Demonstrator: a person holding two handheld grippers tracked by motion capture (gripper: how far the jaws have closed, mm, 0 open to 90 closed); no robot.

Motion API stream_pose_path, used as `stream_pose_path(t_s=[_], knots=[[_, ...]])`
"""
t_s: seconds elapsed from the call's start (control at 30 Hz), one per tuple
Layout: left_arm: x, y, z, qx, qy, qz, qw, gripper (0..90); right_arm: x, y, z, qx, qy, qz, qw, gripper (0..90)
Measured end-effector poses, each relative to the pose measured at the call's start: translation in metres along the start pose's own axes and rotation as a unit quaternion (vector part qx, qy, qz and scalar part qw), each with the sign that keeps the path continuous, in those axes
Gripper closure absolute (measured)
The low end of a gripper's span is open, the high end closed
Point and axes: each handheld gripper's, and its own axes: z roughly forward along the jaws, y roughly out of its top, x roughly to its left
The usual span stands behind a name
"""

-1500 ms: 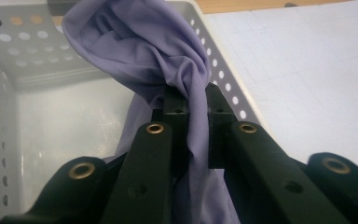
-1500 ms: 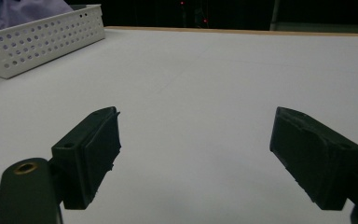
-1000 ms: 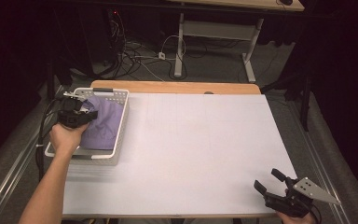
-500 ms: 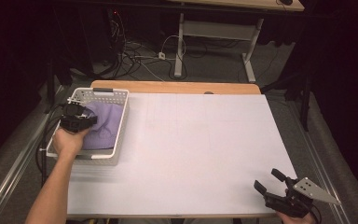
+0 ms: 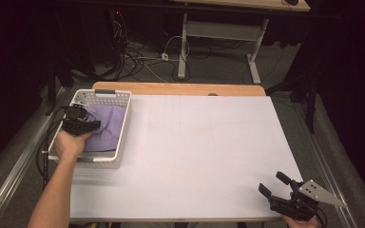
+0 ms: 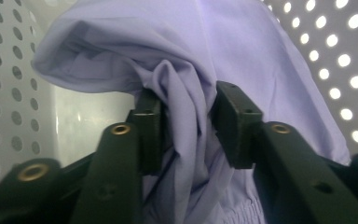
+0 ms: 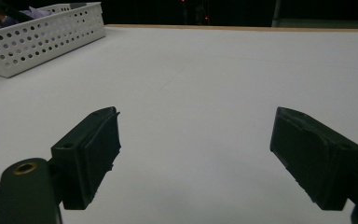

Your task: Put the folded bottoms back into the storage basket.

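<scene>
Lilac cloth (image 6: 186, 93), soft and creased, lies bunched in the white perforated basket (image 5: 123, 128) at the bench's (image 5: 209, 156) left edge, a fold standing between the left gripper's (image 6: 186, 126) just-opening fingers, while the right gripper (image 7: 196, 154) hovers spread-fingered over open bench near the front edge.

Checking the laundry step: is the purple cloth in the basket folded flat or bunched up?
Bunched up. The purple cloth lies in loose, rumpled folds inside the white basket, with a ridge of it between the left gripper's jaws.
</scene>
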Motion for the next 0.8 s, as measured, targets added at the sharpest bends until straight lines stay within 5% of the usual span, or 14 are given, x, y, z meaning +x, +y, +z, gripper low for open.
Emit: stream_pose_path(t_s=[0.27, 0.63, 0.8], knots=[[0.002, 0.000, -0.008, -0.009, 0.007, -0.013, 0.9998, 41.3, 0.000, 0.000, 0.000, -0.001, 0.000, 0.001, 1.0000, 16.5], [0.005, 0.002, -0.031, -0.046, 0.010, -0.017, 0.9987, 35.4, 0.000, 0.000, 0.000, -0.001, -0.001, 0.002, 1.0000, 16.5], [0.001, 0.004, -0.041, -0.058, 0.009, -0.003, 0.9982, 34.5, 0.001, 0.000, -0.001, -0.001, 0.000, 0.001, 1.0000, 16.5]])
